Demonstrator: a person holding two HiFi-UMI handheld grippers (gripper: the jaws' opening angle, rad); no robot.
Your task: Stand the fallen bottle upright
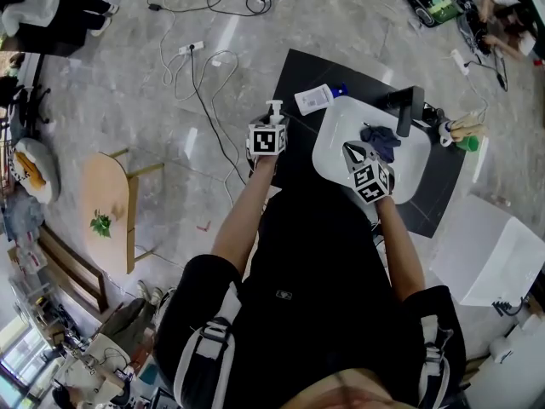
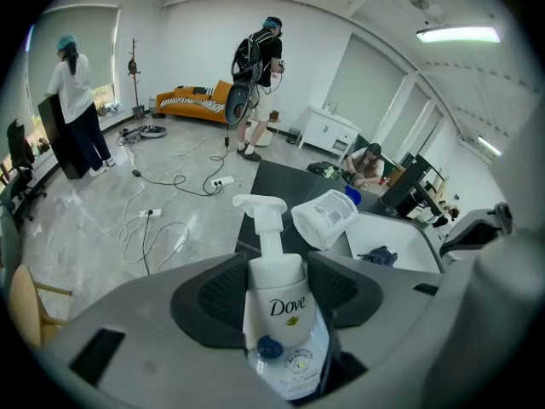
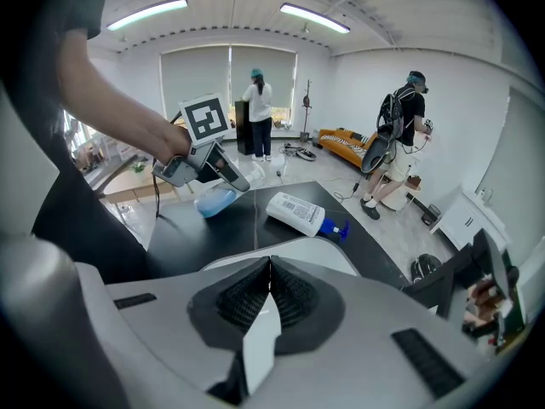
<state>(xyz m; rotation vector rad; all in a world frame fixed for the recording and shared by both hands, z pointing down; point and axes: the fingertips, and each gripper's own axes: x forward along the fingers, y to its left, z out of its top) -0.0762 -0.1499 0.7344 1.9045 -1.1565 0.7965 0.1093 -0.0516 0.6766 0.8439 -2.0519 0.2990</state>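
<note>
Dove bottle (image 2: 285,348) is lying tilted on the black table (image 1: 294,65), by my reading not yet upright, with the left gripper (image 2: 278,267) jaws pinching its white shoulder. Keeping that squeeze firm while tipping it onto its base is looking key. Right gripper (image 3: 266,292) jaws are resting pressed together, empty.

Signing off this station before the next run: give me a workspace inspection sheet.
Surface: black counter with a white sink set in it.
Job's things: white bottle with a blue cap lies on its side on the counter; Dove pump bottle in the left tongs.
Clutter: dark cloth in the sink; black faucet at its edge.
Grippers: left tongs closed on the Dove pump bottle; right tongs shut, empty, over the sink.
Cables: power strip and loose cords on the floor.
Surroundings: people standing, orange sofa.
</note>
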